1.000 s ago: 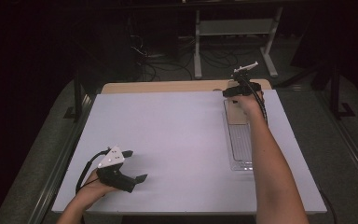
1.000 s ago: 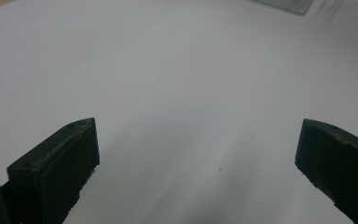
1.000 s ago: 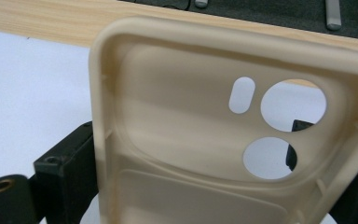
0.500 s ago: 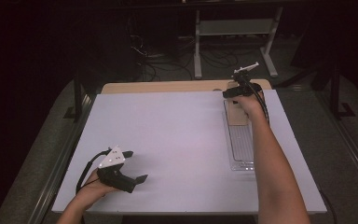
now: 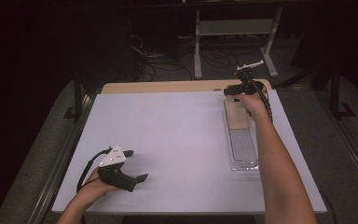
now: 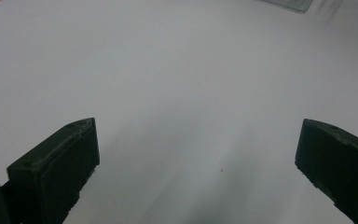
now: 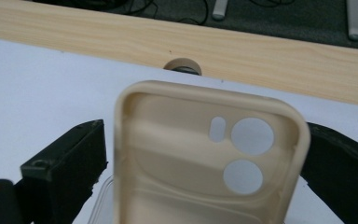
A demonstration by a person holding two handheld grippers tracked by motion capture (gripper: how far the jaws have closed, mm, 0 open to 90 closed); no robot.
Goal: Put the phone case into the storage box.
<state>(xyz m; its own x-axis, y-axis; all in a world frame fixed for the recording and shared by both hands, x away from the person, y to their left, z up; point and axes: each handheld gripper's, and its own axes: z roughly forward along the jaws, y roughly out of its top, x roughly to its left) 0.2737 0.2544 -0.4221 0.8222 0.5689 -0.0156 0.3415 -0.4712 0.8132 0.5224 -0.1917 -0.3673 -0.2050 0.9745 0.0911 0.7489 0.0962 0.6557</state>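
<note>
The beige phone case (image 7: 205, 158) lies at the far right of the white worktop (image 5: 177, 140), its camera-cutout end toward the wooden strip (image 7: 261, 51) along the worktop's back edge and its near end resting on the clear plastic tray (image 5: 243, 149); the high view shows it as a pale patch (image 5: 237, 114) just under the right gripper (image 5: 240, 89). It looks like a thin, soft moulded shell, light and easily flexed, so a hard squeeze would likely bow its walls inward, and the smooth rim may slip. The long side walls, below the camera holes, seem the best place to take hold, since the corners there are stiffer. The right gripper's jaws stand apart on either side of the case, straddling its width without clearly pressing on it; whether they touch the walls I cannot tell. The right arm is stretched far forward across the worktop, the hand turned down over the case. The left gripper (image 5: 121, 170) rests low near the front left corner, its jaws wide apart over bare worktop.
</note>
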